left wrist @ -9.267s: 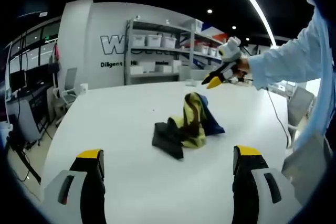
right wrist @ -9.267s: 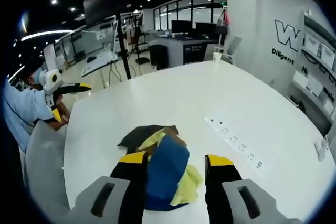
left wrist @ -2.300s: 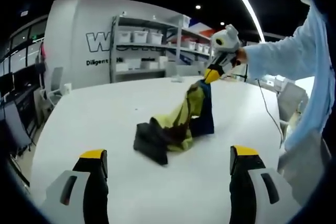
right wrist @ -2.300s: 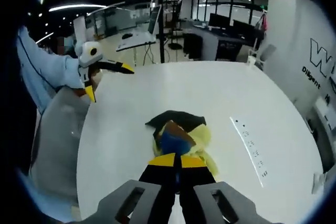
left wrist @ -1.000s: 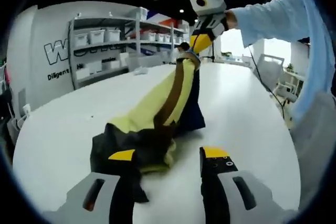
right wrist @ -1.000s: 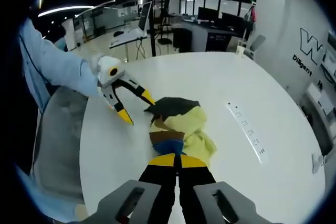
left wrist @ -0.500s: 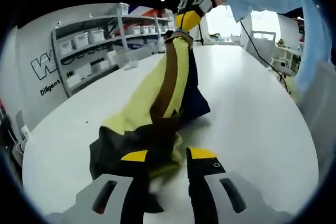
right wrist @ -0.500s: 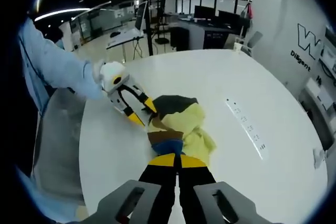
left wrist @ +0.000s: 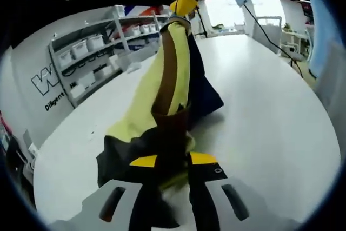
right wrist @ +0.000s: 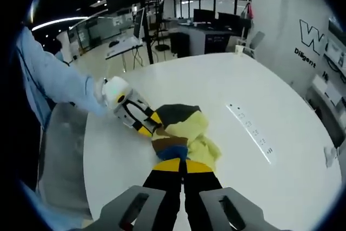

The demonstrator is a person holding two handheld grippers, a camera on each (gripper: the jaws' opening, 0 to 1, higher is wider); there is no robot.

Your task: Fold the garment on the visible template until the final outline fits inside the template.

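Both tools are now gripping the garment (left wrist: 162,106) above the white worktop (left wrist: 270,112). The left gripper (left wrist: 172,160), which was open beside the black hem a second ago, is clenching on it, while the right gripper (right wrist: 183,165) is keeping the upper end lifted and stretched. Spreading flat looks possible; no template outline is discernible.

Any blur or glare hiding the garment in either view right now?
Left gripper view: garment close and soft, smeared near the left gripper; bright windows wash out the top right. Right gripper view: garment sharp, the white table evenly lit, fisheye bending its edges.
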